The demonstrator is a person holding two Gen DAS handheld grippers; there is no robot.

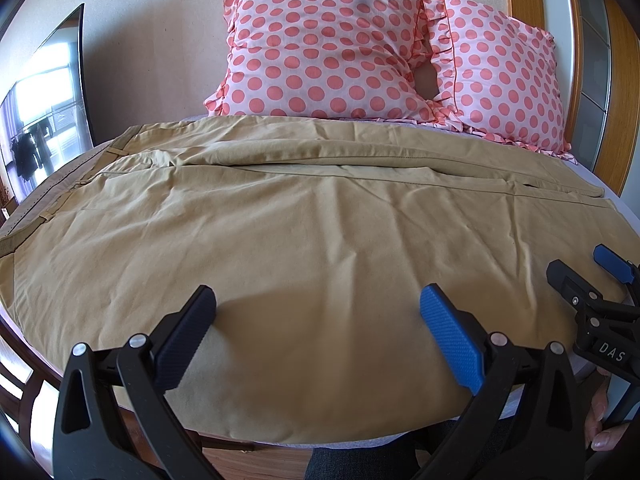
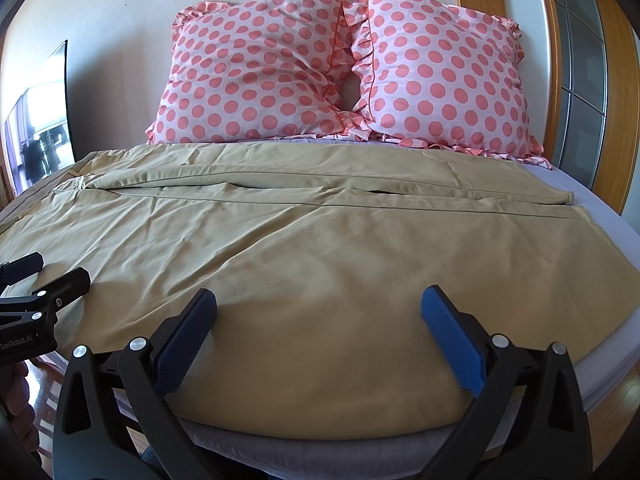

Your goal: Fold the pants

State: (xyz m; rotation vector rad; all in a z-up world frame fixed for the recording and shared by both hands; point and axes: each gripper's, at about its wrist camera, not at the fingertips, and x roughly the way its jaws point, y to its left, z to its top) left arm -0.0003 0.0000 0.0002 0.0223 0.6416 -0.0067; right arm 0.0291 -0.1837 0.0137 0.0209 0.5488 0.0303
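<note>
Matt, creased tan cloth pants [image 1: 280,240]; glossy polka-dot pillows [image 2: 256,68]; textured plastic fingers [image 2: 452,336]

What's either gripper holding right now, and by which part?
Nothing. The left gripper and right gripper are both open above the near edge of the tan pants, with no fabric between the fingers.

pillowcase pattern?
Pink with coral polka dots, ruffled edges; pillows show best in the right wrist view.
</note>
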